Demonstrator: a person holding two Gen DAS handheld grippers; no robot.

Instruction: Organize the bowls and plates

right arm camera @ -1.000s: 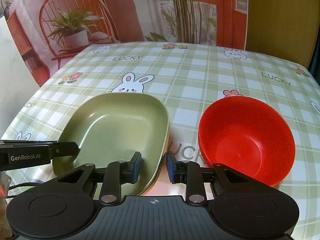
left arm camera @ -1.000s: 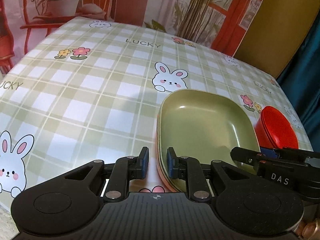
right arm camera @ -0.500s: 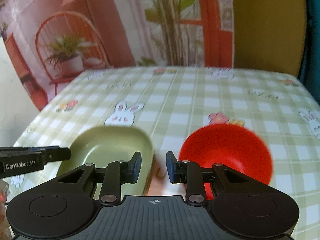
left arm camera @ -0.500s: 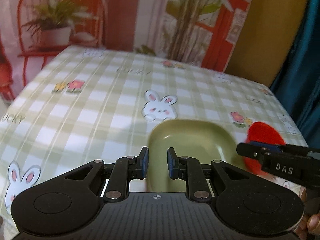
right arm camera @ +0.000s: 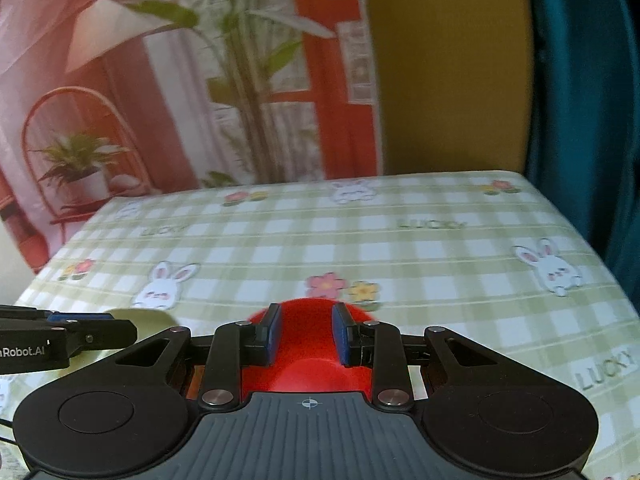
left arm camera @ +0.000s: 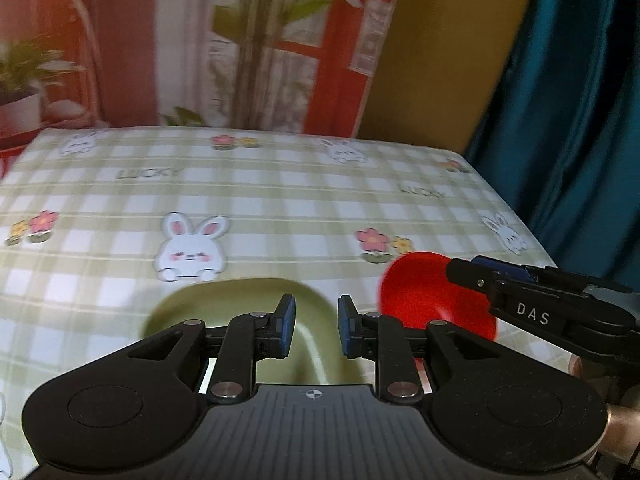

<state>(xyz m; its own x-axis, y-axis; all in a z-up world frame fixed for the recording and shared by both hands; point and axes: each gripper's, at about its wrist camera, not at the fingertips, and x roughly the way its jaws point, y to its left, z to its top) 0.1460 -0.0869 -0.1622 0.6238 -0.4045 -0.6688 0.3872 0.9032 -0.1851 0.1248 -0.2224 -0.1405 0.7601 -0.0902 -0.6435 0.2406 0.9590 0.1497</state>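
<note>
Left wrist view: the left hand-held gripper (left arm camera: 316, 330) and right hand-held gripper (right arm camera: 306, 334) hang above the worktop (left arm camera: 280, 200), jaws spread, pinching nothing.
The green plate (left arm camera: 240, 300) lies under the left one; the red bowl (right arm camera: 308, 344), just beside the plate, lies under the right. If a piece is yet to be moved, each jaw pair should straddle a rim squarely before closing. Nothing else stands on the checked cloth; the curtain (right arm camera: 580, 80) is well apart.
</note>
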